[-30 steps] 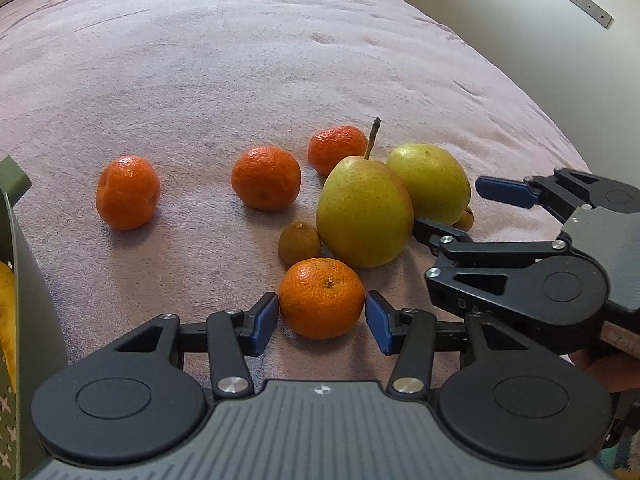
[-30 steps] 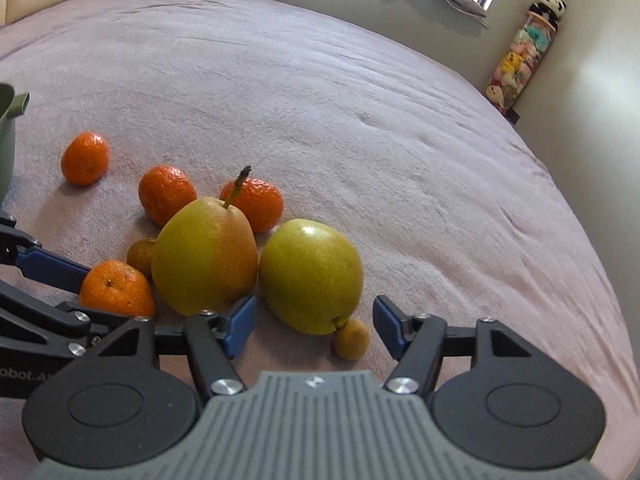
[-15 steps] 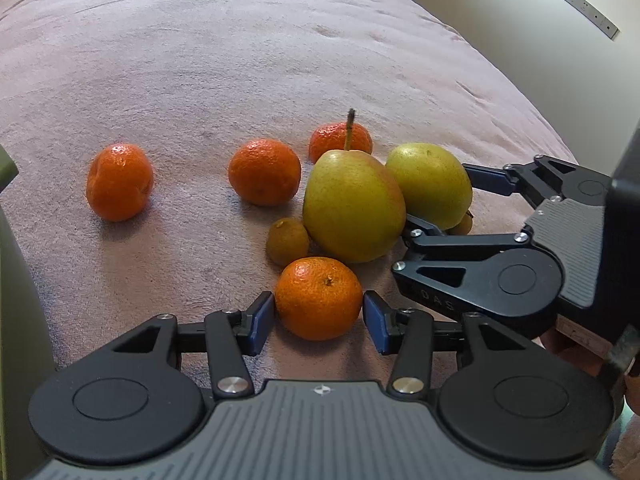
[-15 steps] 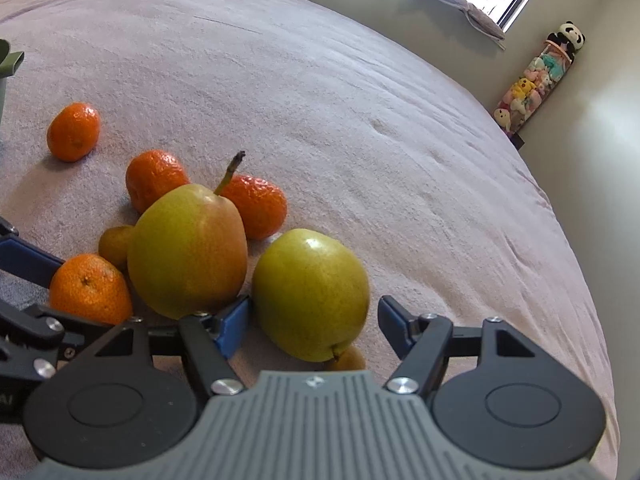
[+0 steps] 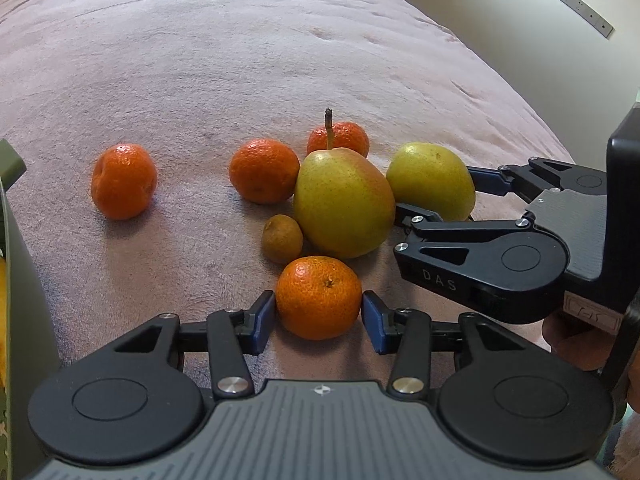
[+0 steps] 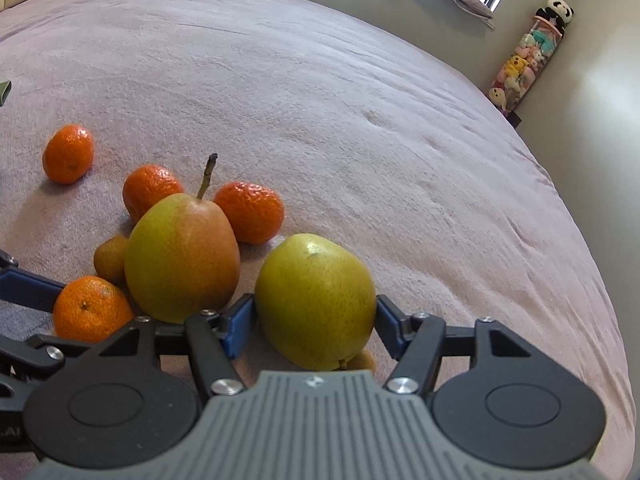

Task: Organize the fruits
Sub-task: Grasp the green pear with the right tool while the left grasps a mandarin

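Mauve bedding fills both my views; the bed [image 5: 240, 60] carries all the loose fruit. Closest to me on the left, my left gripper [image 5: 319, 308] has its fingers closing around the near mandarin [image 5: 319, 298], which rests on the cover between the blue pads. The pads are right at its sides, but I see no firm squeeze.

On the right, my right gripper [image 6: 316, 316] has its fingers around the green pear [image 6: 316, 300], and the pads meet its skin on both sides. A small yellow fruit [image 6: 362, 360] peeks out under that pear, close against it.

Just beyond the near mandarin sit a small brownish fruit [image 5: 282, 239] and the blushed pear [image 5: 344, 204], upright with its stem up. They touch each other, and the blushed pear stands just beside the green one.

Behind them lie two mandarins [image 5: 264, 171], one partly hidden by the blushed pear. A lone mandarin [image 5: 123, 180] sits well apart to the left.

At my left edge stands a green box [image 5: 16, 240] with something yellow inside. Far off in the right view, a tube of plush toys [image 6: 528, 56] stands in the corner.
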